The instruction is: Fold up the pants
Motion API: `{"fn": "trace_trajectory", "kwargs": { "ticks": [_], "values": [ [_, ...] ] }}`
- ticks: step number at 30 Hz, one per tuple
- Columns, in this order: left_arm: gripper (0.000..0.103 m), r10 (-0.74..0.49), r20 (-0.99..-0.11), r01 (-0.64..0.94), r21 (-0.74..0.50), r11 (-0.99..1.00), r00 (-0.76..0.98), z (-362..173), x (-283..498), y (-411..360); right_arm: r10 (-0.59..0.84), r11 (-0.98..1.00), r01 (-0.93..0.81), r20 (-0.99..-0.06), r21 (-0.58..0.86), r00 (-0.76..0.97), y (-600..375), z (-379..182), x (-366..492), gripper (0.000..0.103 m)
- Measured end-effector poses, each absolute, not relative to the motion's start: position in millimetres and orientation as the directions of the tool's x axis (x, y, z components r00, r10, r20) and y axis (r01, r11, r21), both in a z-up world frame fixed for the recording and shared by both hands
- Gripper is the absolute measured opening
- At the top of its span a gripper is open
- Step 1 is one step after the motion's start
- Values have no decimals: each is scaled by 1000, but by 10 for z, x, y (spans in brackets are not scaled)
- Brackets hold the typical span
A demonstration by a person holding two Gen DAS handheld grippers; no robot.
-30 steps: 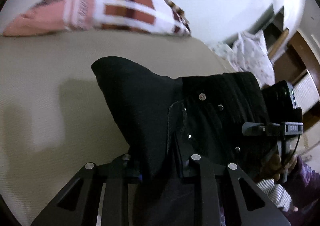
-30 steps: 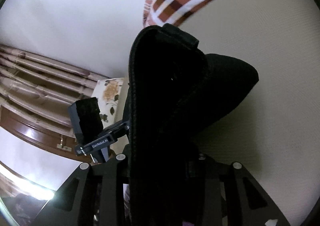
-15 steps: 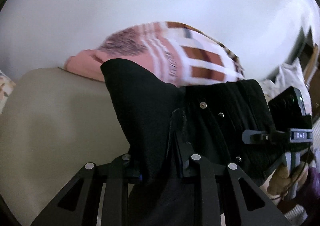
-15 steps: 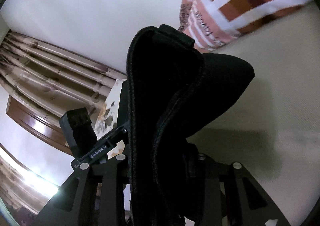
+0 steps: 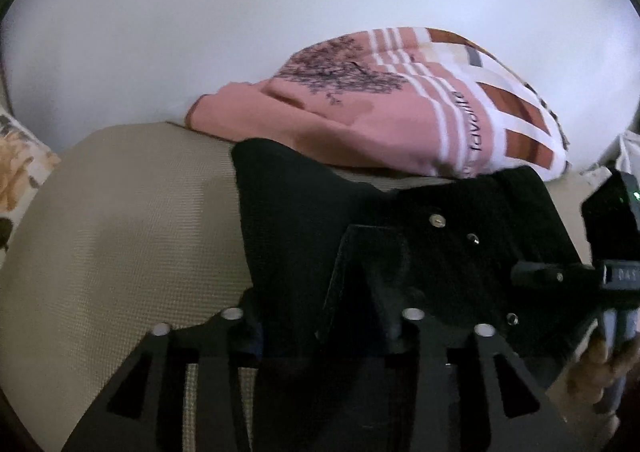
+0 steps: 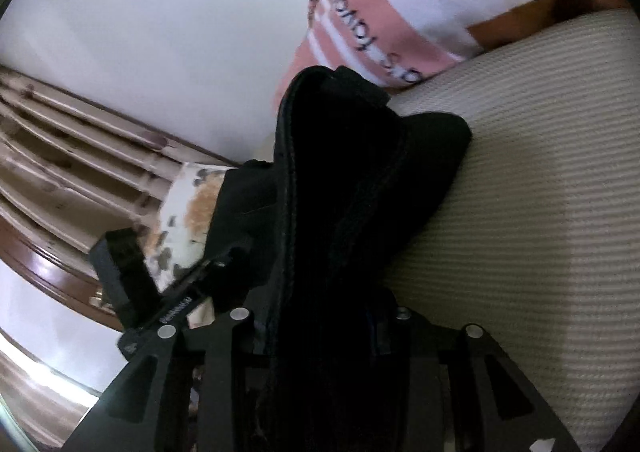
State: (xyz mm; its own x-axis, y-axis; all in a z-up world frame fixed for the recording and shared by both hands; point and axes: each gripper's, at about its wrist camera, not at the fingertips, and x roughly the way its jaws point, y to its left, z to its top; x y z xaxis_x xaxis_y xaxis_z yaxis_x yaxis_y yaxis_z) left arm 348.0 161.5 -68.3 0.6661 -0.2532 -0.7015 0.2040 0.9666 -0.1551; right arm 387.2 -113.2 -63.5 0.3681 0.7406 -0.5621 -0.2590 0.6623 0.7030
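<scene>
The black pants [image 5: 420,236] lie bunched on the beige bed [image 5: 132,236], their far edge just below the pink pillow [image 5: 392,107]. The left gripper [image 5: 332,316] has just been opening its fingers, which now stand narrowly apart with pants cloth between them. The right gripper [image 6: 320,316], to the right of the pants in the left view, has its fingers closed on a thick fold of pants [image 6: 352,179], raised above the bed.

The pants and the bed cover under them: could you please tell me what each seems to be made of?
Pants: black woven fabric, matte, with metal rivets; possibly denim, too dark to confirm. Bed cover: beige textile, matte, with a visible ribbed weave.
</scene>
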Motion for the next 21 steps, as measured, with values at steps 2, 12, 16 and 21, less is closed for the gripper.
{"fn": "trace_trajectory", "kwargs": {
  "ticks": [2,12,16,21],
  "values": [
    [62,-211,-704,154,-145,977,678,-714,3465,1651,709,694,-234,-590,680,387,-1150,-641,3841,42],
    [82,-98,-632,90,-45,995,769,-352,3054,1550,489,861,-215,-635,461,598,-1142,-133,3298,57],
    [92,-59,-566,89,26,996,822,-62,2727,1373,440,892,-255,-586,373,681,-1007,216,2890,80],
    [103,-14,-458,60,85,995,889,386,2165,1142,377,925,-270,-550,268,745,-904,542,2372,87]
  ]
}}
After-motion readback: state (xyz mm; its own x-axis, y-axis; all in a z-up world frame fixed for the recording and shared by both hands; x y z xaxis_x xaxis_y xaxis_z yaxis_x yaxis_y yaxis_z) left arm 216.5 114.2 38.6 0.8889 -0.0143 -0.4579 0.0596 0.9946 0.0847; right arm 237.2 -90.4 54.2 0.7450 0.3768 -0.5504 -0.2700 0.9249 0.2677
